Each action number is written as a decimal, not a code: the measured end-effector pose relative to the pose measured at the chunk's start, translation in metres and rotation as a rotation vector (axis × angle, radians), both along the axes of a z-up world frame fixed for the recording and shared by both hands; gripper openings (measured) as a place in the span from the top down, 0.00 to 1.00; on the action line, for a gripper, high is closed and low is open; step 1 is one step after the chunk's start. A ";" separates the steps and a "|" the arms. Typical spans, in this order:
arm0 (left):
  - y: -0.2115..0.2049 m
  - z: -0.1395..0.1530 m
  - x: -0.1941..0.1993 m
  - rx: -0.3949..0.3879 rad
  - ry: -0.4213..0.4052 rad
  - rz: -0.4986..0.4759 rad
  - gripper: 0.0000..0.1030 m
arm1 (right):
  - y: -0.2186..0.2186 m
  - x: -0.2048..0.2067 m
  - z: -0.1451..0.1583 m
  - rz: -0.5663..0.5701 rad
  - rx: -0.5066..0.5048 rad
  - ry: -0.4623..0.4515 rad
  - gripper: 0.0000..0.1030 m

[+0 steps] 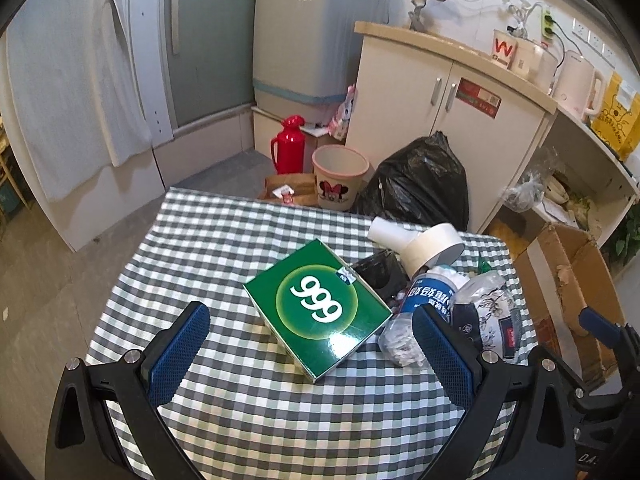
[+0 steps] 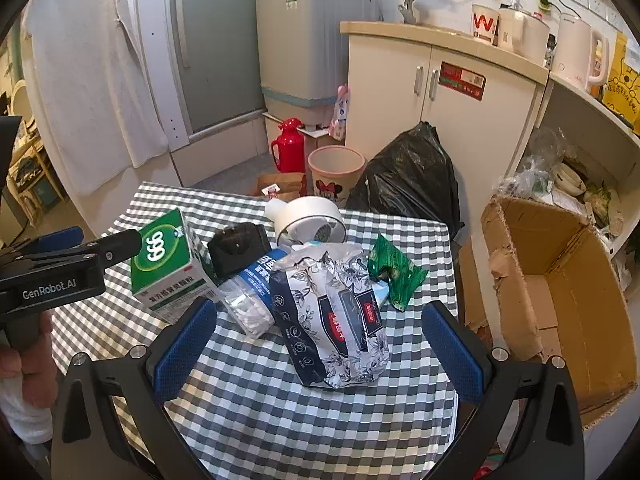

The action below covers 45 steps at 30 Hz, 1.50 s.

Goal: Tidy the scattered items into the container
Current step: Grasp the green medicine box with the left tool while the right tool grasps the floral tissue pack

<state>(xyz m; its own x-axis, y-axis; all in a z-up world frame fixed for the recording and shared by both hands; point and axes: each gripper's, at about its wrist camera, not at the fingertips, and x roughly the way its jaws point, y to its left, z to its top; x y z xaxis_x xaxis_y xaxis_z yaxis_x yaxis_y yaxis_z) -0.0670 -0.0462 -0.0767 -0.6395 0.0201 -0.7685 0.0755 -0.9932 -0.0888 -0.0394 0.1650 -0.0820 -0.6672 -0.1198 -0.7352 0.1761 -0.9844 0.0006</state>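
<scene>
A green "999" medicine box (image 1: 318, 310) (image 2: 168, 266) lies on the checked tablecloth, just ahead of my open left gripper (image 1: 312, 356), whose blue pads flank its near corner without touching. My right gripper (image 2: 320, 344) is open around a floral foil pouch (image 2: 336, 320) (image 1: 490, 320). Beside the pouch lie a clear tub of cotton swabs (image 2: 252, 300) (image 1: 416, 312), a black plug adapter (image 2: 238, 250), a roll of white tape (image 2: 310, 220) (image 1: 430, 248) and a green sachet (image 2: 394, 272). An open cardboard box (image 2: 560, 300) (image 1: 572, 280) stands on the floor at the right of the table.
Behind the table stand a pink bin (image 1: 340, 176), a black rubbish bag (image 1: 416, 184), a red flask (image 1: 288, 144) and a white cabinet (image 1: 448, 112). The table's right edge (image 2: 454, 320) borders the cardboard box. A hand (image 2: 24, 356) holds the left gripper's handle.
</scene>
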 end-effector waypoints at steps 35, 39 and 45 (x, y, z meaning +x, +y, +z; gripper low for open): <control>0.001 -0.068 -0.061 0.074 -0.151 0.194 0.00 | 0.004 -0.046 -0.065 0.059 0.020 -0.121 0.00; -0.001 -0.074 -0.063 0.067 -0.156 0.196 0.00 | 0.004 -0.049 -0.071 0.068 0.015 -0.130 0.00; 0.002 -0.077 -0.063 0.051 -0.144 0.180 0.00 | 0.004 -0.055 -0.080 0.074 0.006 -0.153 0.00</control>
<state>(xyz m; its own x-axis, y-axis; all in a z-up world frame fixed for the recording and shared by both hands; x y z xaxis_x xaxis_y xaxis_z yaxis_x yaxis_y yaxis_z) -0.1300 -0.0445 -0.1540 -0.5202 -0.0437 -0.8529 0.2669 -0.9570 -0.1138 -0.0939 0.1692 -0.1620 -0.5366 -0.1598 -0.8286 0.2461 -0.9689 0.0275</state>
